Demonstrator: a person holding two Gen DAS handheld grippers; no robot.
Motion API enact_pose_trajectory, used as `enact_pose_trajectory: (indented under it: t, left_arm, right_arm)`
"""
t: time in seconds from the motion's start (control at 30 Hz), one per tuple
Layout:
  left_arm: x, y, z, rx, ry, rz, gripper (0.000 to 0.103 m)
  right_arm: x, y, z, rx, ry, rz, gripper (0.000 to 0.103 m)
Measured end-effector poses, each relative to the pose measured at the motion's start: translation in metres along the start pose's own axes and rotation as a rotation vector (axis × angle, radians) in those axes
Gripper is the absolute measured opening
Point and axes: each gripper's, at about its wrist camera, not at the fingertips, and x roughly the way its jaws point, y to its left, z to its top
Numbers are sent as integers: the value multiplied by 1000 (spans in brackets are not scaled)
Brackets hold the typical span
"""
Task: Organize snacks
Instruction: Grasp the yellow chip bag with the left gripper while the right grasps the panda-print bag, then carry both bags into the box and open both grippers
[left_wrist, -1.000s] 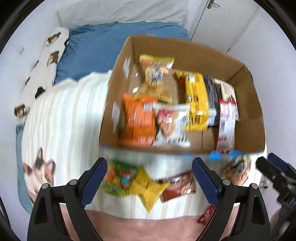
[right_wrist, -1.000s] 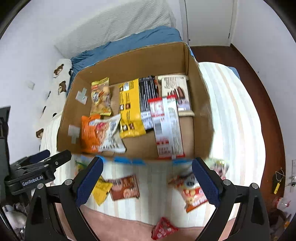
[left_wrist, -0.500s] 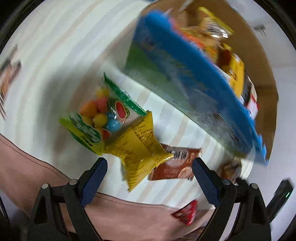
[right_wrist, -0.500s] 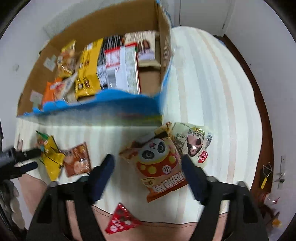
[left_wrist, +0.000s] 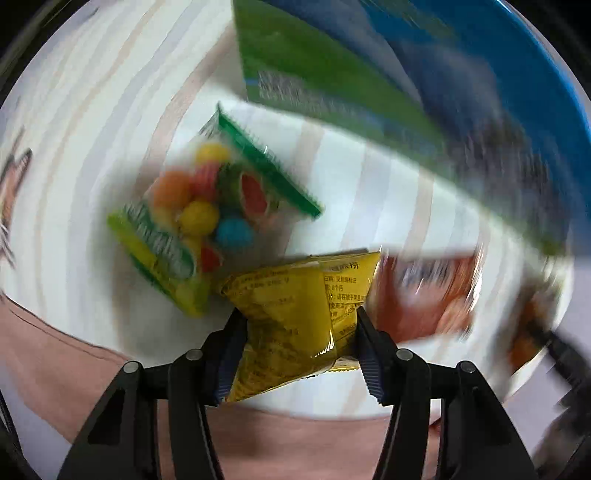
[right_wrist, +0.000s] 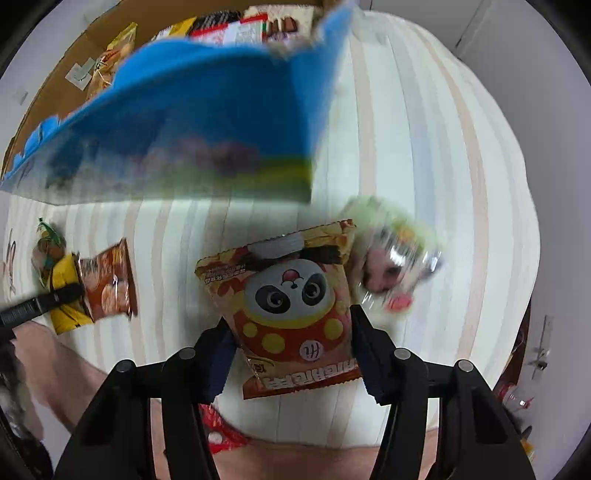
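Note:
In the left wrist view my left gripper (left_wrist: 299, 343) is shut on a yellow snack bag (left_wrist: 295, 317), its jaws pressing both sides. A green candy bag (left_wrist: 207, 221) lies just beyond it and a brown-red packet (left_wrist: 424, 295) to its right. In the right wrist view my right gripper (right_wrist: 291, 350) is shut on the panda snack bag (right_wrist: 295, 306). A pale clear-wrapped packet (right_wrist: 395, 262) lies against its right side. The cardboard snack box (right_wrist: 192, 122) with a blue-green outer wall stands just behind; it also shows in the left wrist view (left_wrist: 406, 85).
All lies on a striped blanket (right_wrist: 424, 147) over a bed. A small red packet (right_wrist: 221, 428) lies under my right gripper near the pink edge. The left gripper with the yellow bag shows at the far left of the right wrist view (right_wrist: 62, 291).
Both grippers dropped from above the box to the blanket in front of it and closed. The left took the yellow bag, the right took the panda bag.

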Motion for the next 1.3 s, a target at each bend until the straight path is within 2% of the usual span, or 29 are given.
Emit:
enact_pose_trajectory:
  t: [0.17,0.3,0.43,0.53,0.7,0.8,0.97,1.13,1.23,1.3]
  left_arm:
    - [1,-8,-52,190,3,81,53]
    - [9,-7,-80,247,11,113,53]
    - [19,-2,-88,202,19,93,54]
    - [21,3,-93,172,13,80,54]
    - [24,3,-103,165,5,67,54]
    - [10,38,-92,157,8,50,55]
    - [22,53,-77,136,26,29,61]
    - [26,63,-70,107,56,-4,64]
    - [29,71,-68,92,48,-22,63]
    - [25,73,-70,92,35,4,54]
  right_arm:
    - [4,3,-42,36,76,84,58]
    - [11,7,-71,71,95,104,59]
    - [26,10,-85,102,124,101,61]
    - [30,8,-94,117,91,86,60]
    - [13,1,-113,170,31,74,55]
    - [1,-7,-117,220,37,97,55]
    - [18,-25,-133,278,102,147,58]
    - [23,-32,-139,332,93,172,63]
    - [28,-35,-140,347,87,170,63]
    - [31,-36,-140,345,77,163,62]
